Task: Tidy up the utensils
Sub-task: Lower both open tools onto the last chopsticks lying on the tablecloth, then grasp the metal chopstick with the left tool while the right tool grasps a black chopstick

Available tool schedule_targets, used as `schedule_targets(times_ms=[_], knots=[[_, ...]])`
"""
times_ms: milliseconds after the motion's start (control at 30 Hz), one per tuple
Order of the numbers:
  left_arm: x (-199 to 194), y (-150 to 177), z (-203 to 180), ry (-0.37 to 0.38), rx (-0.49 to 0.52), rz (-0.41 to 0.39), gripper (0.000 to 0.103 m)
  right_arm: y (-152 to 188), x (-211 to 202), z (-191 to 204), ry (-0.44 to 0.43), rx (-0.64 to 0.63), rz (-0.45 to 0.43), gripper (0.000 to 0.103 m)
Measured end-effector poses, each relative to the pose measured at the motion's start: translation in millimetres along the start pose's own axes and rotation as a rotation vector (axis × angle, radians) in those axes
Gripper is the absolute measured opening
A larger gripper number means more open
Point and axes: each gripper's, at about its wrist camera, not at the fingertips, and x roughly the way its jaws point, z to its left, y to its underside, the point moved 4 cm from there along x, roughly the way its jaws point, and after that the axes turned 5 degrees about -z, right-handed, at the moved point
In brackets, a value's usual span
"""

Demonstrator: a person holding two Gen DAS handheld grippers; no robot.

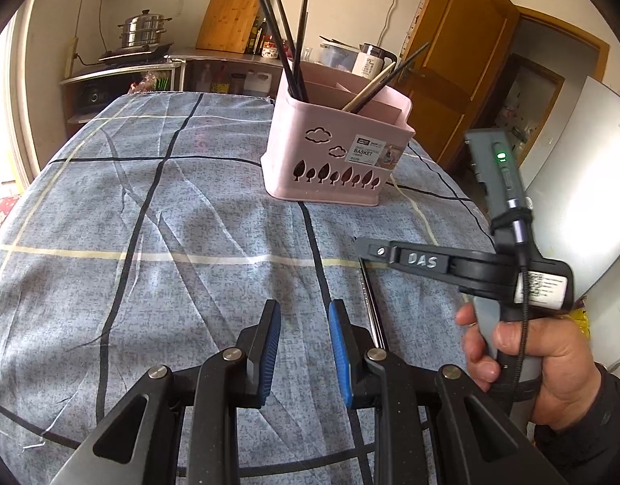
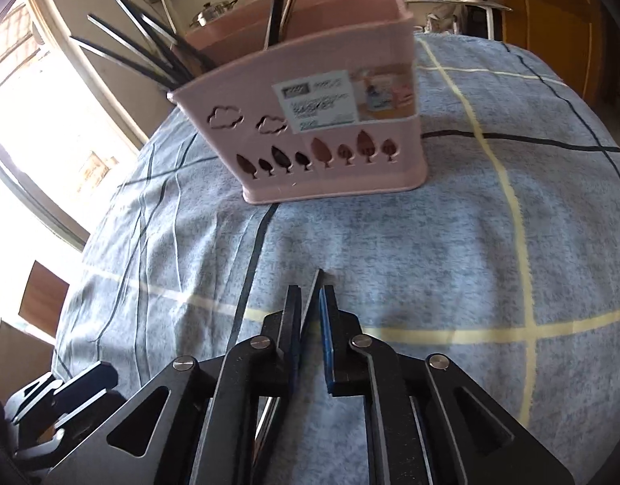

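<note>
Pink utensil basket stands upright on the tabletop, far side from both grippers, on a blue-grey checked cloth. Cloud + tree cutouts and a paper label on its front wall. Inside: dark chopsticks bunched in the left compartment, leaning out; another dark one plus a pale wooden chopstick in the right compartment, tilted right.

Left gripper: fingers part open w/ a clear gap, nothing between the blue pads, hovering over bare cloth near the front edge.

Right gripper: fingers nearly closed, narrow gap; a thin dark chopstick runs between the pads, tip poking out ahead of the fingertips toward the basket. Pads look clamped on it, contact a bit blurred. In the left wrist view this gripper comes in from the right, held by a hand, fingertips down at the cloth w/ the chopstick lying along the tabletop beneath it, just right of the left gripper.

Basket well apart from both grippers. Bkgd: steel pot, wooden cutting board, wooden door.
</note>
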Motion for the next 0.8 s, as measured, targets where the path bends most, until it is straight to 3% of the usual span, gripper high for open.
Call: schedule_targets(times_ms=[167,400,600,800], knots=[[0,-2,3,-0.001,-0.004,0.003,0.024,4,0,2,0.011,-0.029,0.012,0.007],[14,4,-7,0.033,0.001,0.045,0.024,16,-18,-28,0.006,-0.029,0.019,0.006],[45,10,-33,0.079,0.042,0.117,0.024,34,-33,-32,-0.013,-0.073,0.038,0.006],[72,12,-51,0.057,0.095,0.148,0.024,42,-44,-38,0.007,-0.081,0.044,0.006]])
